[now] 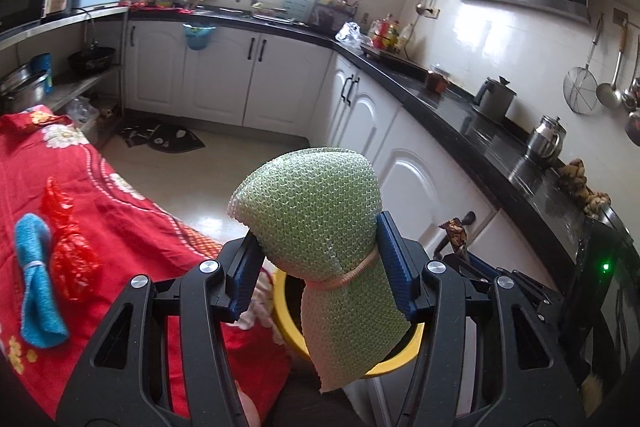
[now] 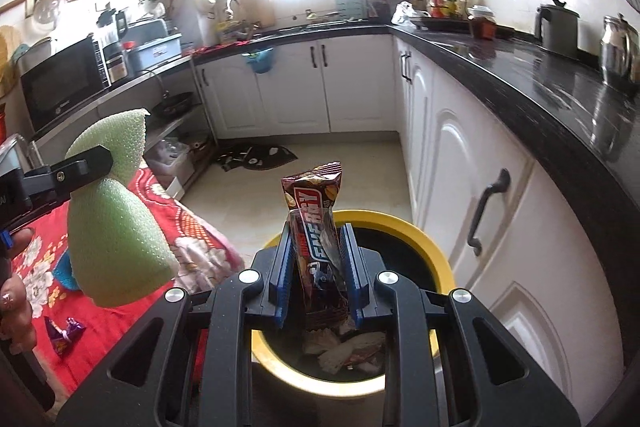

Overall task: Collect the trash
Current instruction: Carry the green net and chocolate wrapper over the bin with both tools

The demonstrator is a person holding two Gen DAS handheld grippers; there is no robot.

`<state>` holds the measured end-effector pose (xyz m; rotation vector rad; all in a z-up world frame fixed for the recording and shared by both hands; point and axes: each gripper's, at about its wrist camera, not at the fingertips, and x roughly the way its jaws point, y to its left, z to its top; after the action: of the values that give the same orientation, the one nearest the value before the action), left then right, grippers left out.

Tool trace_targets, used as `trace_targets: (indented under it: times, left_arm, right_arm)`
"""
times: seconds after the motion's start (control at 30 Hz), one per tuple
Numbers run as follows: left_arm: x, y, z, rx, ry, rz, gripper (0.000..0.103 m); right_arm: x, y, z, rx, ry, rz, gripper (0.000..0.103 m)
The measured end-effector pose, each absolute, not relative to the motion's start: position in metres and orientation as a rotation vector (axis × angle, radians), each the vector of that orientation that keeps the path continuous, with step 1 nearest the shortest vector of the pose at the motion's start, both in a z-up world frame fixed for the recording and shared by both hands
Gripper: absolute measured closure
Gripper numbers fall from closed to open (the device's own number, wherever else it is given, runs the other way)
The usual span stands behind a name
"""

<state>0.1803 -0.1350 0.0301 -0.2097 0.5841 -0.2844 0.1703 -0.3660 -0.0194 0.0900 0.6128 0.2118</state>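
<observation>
**Both hands loaded, bin just below**

Here, the left gripper [image 1: 318, 263] has its fingers clamped on a green mesh scrubber [image 1: 320, 219], pinched at the tied waist so both flared ends stick out. The right gripper [image 2: 316, 269] has its fingers squeezed on a snack wrapper [image 2: 316, 227], held upright at centre frame. Directly beneath the wrapper sits the yellow-rimmed bin [image 2: 436, 251], with scraps already inside, so the wrapper looks ready to drop. The scrubber hangs over the bin's rim at lower centre of the left view, probably next. At left, on the red floral cloth [image 1: 100, 187], a blue scrubber [image 1: 36, 287] and a red wrapper [image 1: 70, 251] remain to be collected.
</observation>
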Motion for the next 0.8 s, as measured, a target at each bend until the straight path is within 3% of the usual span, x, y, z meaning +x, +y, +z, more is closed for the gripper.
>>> trace_targets:
  times: [0.8]
  left_arm:
    - [0.219,-0.166,-0.019,-0.173,0.678,-0.311,0.055]
  right_arm:
    - [0.188,-0.380,-0.065,0.106,0.718,0.150,0.081]
